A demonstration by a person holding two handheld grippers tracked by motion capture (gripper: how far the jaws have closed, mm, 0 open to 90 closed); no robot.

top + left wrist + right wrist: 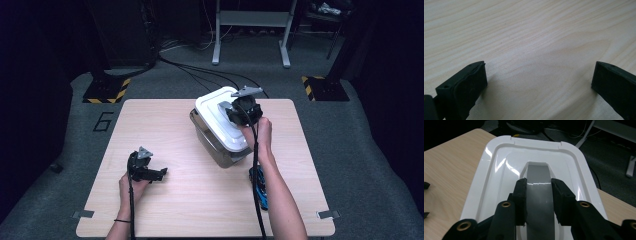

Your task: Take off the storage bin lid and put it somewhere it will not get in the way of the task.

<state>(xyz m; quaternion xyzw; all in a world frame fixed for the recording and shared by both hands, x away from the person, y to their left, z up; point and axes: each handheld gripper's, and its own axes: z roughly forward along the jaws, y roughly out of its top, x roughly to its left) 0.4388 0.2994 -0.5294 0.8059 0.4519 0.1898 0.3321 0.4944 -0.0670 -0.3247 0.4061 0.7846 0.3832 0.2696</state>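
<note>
White plastic lid [220, 117] covers a metal bin [216, 146] standing tilted at the far right of the pale wooden bench [165, 210]. The right tongs [538, 195] are clamped on the lid's grey handle [539, 185], one jaw on each side. The left tongs [161, 173] rest low over the bare bench near its front left, jaws spread wide apart with nothing between them. A blue object [260, 187] lies beside the right forearm.
</note>
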